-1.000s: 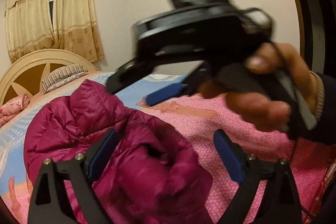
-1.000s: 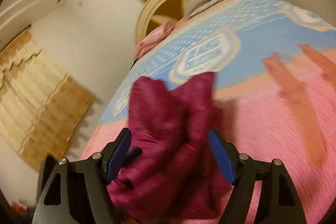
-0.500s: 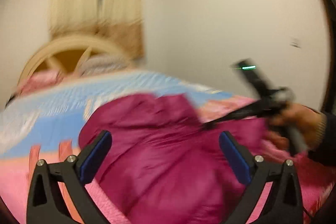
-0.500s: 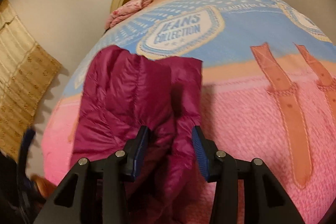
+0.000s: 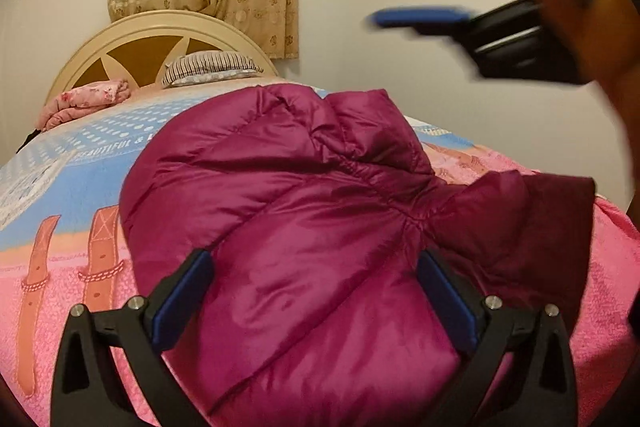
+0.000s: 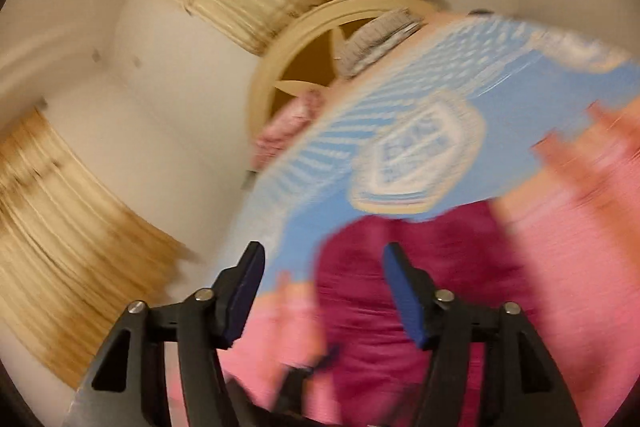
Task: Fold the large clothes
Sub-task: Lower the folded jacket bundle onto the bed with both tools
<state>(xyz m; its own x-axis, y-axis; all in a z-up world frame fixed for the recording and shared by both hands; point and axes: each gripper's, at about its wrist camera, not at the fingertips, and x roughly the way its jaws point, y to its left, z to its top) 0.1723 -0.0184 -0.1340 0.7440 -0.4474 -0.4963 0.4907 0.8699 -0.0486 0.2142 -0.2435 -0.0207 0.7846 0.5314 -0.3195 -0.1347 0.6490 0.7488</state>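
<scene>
Left wrist view: the left gripper (image 5: 314, 301) sits low over the near end of the jacket (image 5: 304, 227), its blue pads (image 5: 182, 297) spread wide to either side of the padded cloth and gripping nothing. Up at the far right the right gripper (image 6: 324, 301) is raised off the bed, blurred; from its own camera its jaws stand apart with nothing between them.

The magenta down jacket lies bunched on the pink and blue bedspread (image 5: 72, 267), at the near part of the bed, well short of the striped pillow (image 5: 212, 67) and the headboard (image 5: 156, 27). Its long axis seems to run from near to far, with a darker flap (image 5: 532, 227), a sleeve or a hem, I cannot tell which, thrown out to the right.

It looks light, puffy and springy, with a slick shell that would likely slide out of a shallow pinch. A hold on a stitched seam or the edge of that flap should bite better than the fat quilted middle.
</scene>
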